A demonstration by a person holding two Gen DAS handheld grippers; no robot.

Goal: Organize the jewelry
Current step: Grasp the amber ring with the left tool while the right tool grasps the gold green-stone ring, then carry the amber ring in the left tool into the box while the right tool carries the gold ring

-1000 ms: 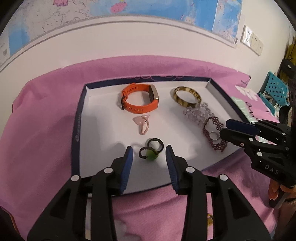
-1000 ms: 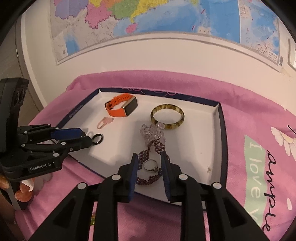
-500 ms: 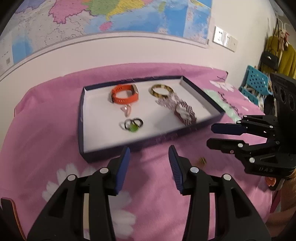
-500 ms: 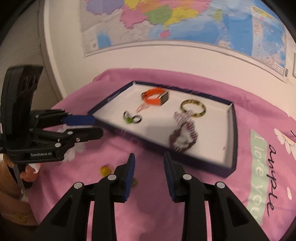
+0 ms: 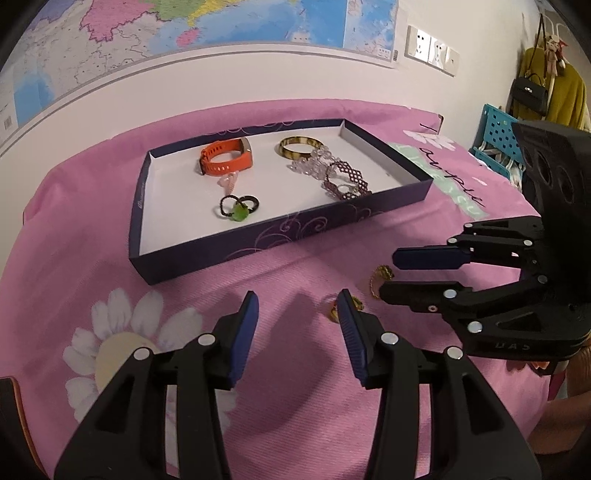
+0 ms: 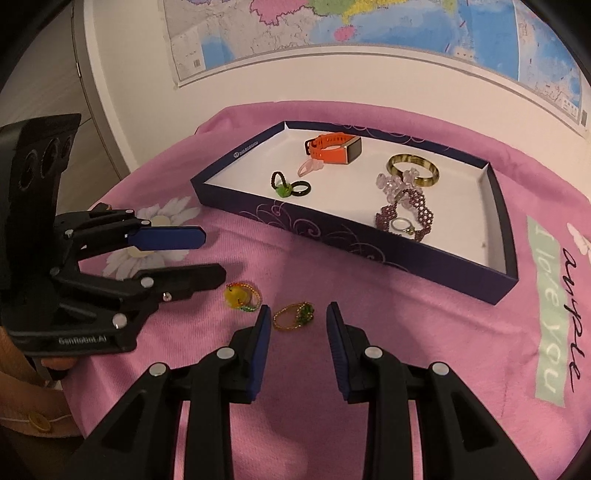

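Note:
A navy tray (image 5: 280, 236) (image 6: 332, 229) with a white floor holds an orange watch (image 6: 334, 147), a gold bangle (image 6: 413, 170), a purple beaded bracelet (image 6: 410, 210) with a silver ring on it, and a green-stone ring (image 6: 282, 186). On the pink cloth in front lie a yellow beaded ring (image 6: 240, 295) and a gold ring with green beads (image 6: 293, 315). My right gripper (image 6: 297, 325) is open, straddling the gold ring just above it. My left gripper (image 5: 297, 314) (image 6: 210, 254) is open and empty, its lower finger close to the yellow ring.
A pink floral cloth (image 5: 110, 206) covers the table. A map (image 6: 332, 29) hangs on the wall behind. A blue basket (image 5: 498, 136) and hanging clothes stand at the far right of the left wrist view.
Both grippers have pulled back out of the tray toward the front of the table. Two rings on the cloth have come into view near the fingers.

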